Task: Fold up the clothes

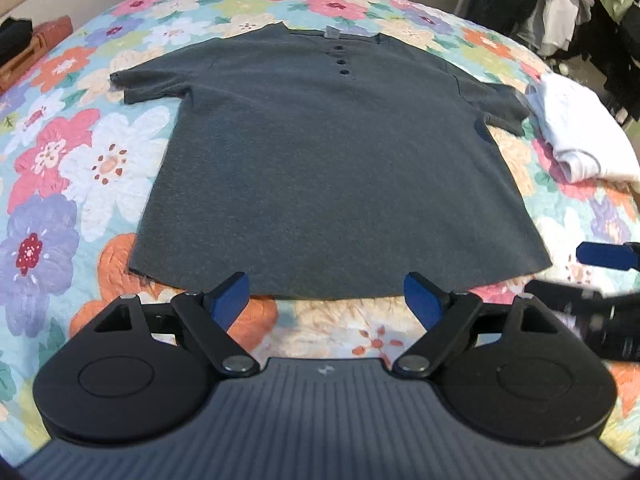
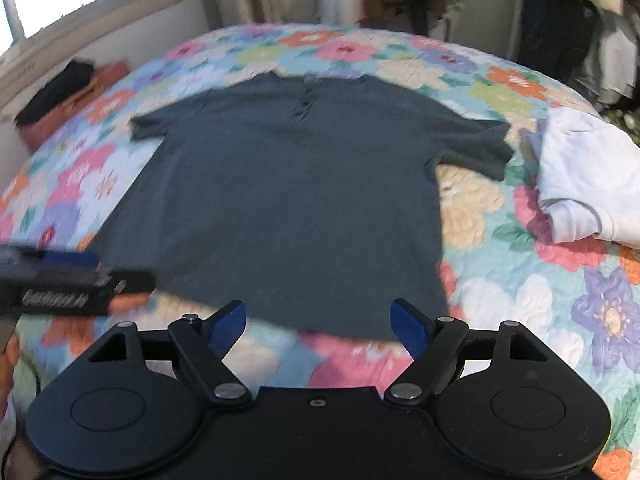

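A dark grey short-sleeved shirt [image 1: 332, 160] with a buttoned placket lies flat and spread out on the flowered bedspread [image 1: 60, 168], collar at the far side and hem nearest me. My left gripper [image 1: 327, 300] hovers just short of the hem, jaws wide apart with nothing between them. In the right wrist view the same shirt [image 2: 288, 200] lies ahead. My right gripper [image 2: 318, 326] stands open and empty over the hem's near edge. The other gripper shows at the frame edge in each view, the right one [image 1: 600, 256] and the left one [image 2: 60, 276].
A crumpled white garment [image 1: 576, 132] lies on the bed to the right of the shirt, also seen as white cloth [image 2: 592, 176]. Dark and orange folded items [image 2: 68, 92] sit at the far left. Hanging clothes [image 1: 560, 4] fill the back right.
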